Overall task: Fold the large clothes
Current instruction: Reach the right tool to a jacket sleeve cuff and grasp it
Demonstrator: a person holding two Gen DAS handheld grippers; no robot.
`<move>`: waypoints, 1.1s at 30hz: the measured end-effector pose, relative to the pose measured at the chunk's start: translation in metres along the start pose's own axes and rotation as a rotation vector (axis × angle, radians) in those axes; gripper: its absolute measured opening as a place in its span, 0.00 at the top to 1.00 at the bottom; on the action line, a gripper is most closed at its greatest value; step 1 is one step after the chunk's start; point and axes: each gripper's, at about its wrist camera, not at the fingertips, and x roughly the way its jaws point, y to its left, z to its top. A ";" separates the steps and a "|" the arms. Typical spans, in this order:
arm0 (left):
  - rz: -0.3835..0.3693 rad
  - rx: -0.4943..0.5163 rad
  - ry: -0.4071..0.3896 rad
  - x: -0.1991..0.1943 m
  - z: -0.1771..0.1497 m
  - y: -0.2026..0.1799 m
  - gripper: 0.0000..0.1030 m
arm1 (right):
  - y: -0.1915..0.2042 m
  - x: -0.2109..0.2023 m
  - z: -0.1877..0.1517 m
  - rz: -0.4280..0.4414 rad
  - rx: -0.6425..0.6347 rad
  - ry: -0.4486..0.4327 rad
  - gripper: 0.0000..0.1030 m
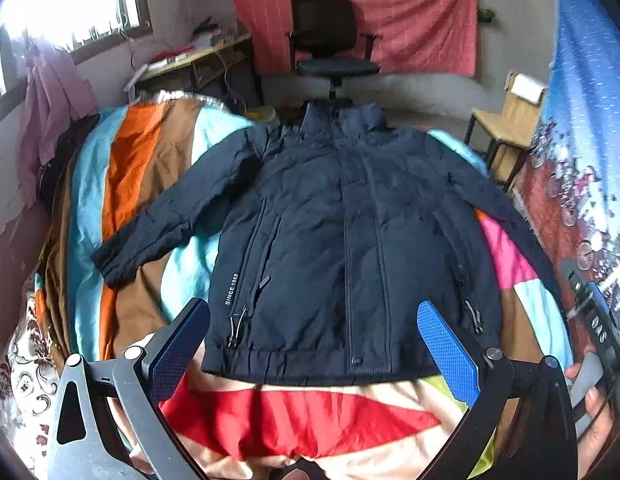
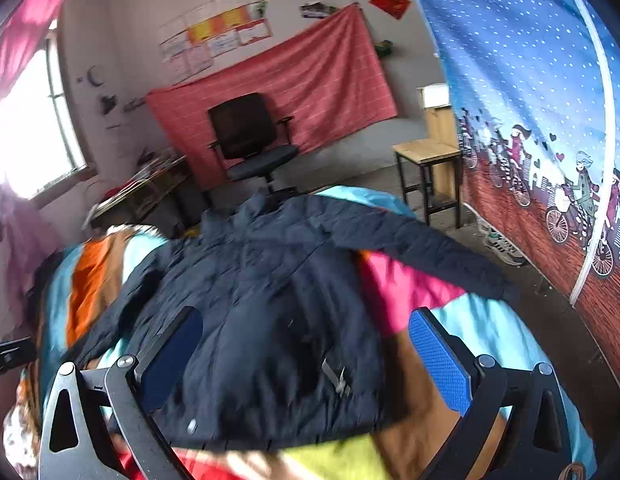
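A dark navy jacket point(image 1: 342, 240) lies flat, front up and zipped, on a bed with a multicolour striped cover point(image 1: 141, 184). Both sleeves are spread out to the sides. Its hem is nearest me and the collar points to the far end. My left gripper point(image 1: 314, 320) is open and empty, held above the hem. My right gripper point(image 2: 305, 332) is open and empty, above the jacket's point(image 2: 269, 320) right lower part. The right sleeve point(image 2: 422, 252) reaches toward the bed's right edge. The right gripper's body shows in the left wrist view point(image 1: 598, 332) at the far right.
A black office chair point(image 1: 330, 48) stands past the bed's far end before a red wall cloth. A wooden chair point(image 1: 506, 124) and a blue printed curtain point(image 2: 550, 120) are on the right. A desk point(image 1: 197, 60) and window are at the left.
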 end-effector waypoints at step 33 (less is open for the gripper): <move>-0.121 0.237 -0.007 0.402 0.185 -0.202 0.01 | -0.197 0.195 -0.028 0.131 0.811 -0.025 0.00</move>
